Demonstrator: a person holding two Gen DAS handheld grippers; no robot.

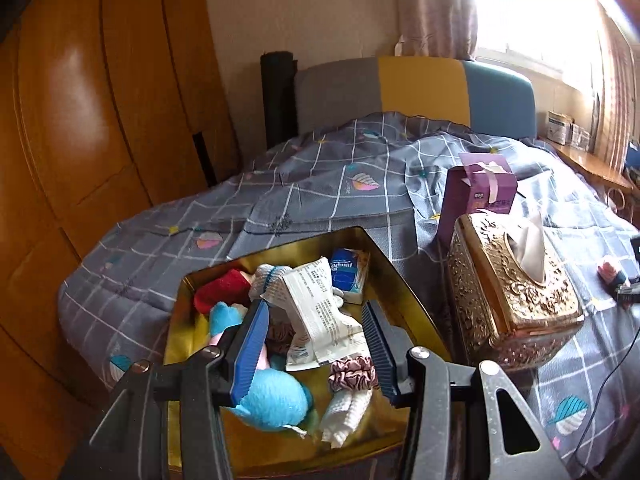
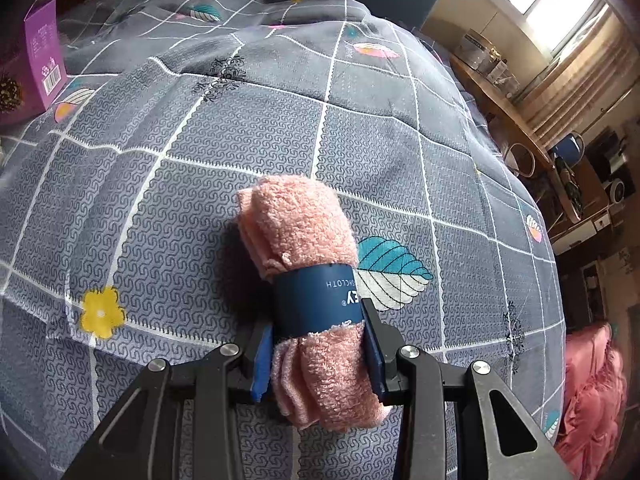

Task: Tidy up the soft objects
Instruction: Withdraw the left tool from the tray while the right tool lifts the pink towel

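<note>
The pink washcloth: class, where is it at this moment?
In the right wrist view, the washcloth sits centre frame, clamped at its blue band between the right gripper's fingers, over the grey quilt beside a teal leaf print.

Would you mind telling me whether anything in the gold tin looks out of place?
A crumpled white printed packet lies askew atop the soft items in the gold tin, and a blue tissue pack leans against its far wall.

Pink terry washcloth (image 2: 308,248) with navy paper band (image 2: 316,300); grey quilt (image 2: 200,140) with white grid, leaf and yellow flower prints. Gold embossed tissue box (image 1: 516,280), purple carton (image 1: 476,196), gold-lined tin (image 1: 404,280) with blue plush (image 1: 276,396), red cloth (image 1: 220,288), mauve scrunchie (image 1: 352,372).
</note>
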